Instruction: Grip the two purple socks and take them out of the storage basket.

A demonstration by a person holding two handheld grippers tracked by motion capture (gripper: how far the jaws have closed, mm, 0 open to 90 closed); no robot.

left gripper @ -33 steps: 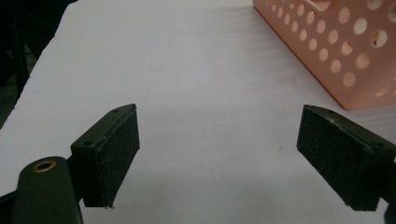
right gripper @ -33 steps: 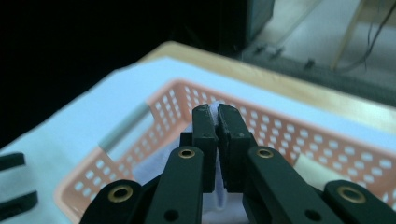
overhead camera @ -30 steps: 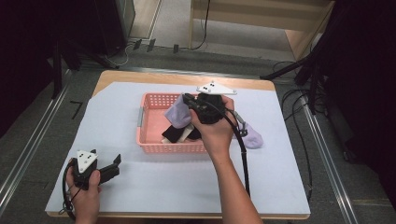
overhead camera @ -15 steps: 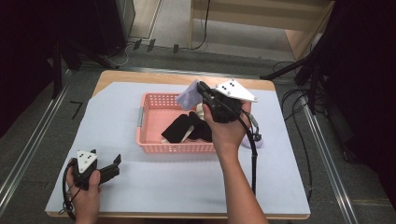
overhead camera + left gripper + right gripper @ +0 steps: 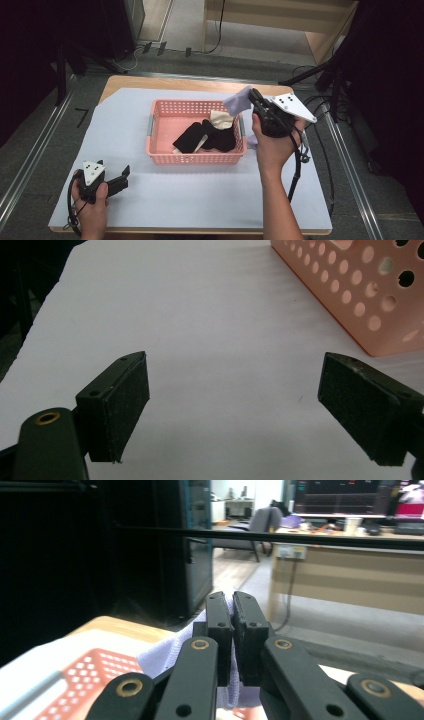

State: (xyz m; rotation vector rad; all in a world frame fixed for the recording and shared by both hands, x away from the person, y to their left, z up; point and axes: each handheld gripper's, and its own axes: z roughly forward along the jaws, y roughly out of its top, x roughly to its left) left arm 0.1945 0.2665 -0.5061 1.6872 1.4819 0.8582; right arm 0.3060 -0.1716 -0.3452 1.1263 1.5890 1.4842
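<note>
We see the right gripper (image 5: 232,630) clamped on a lilac cloth (image 5: 236,102) above the basket's (image 5: 160,107) right rim; left gripper (image 5: 235,405) gapes wide, empty, on the mat (image 5: 200,195).

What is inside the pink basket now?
In the basket lie black socks and a cream one, partly under the black. Its left part is bare. What lies under the pile is covered. The right tool holds a lilac sock above the rim.

The right gripper (image 5: 256,102) and hand hide part of the pale lilac cloth (image 5: 236,102); the pink perforated plastic basket (image 5: 360,290) is cut off at the left gripper view's right edge.
</note>
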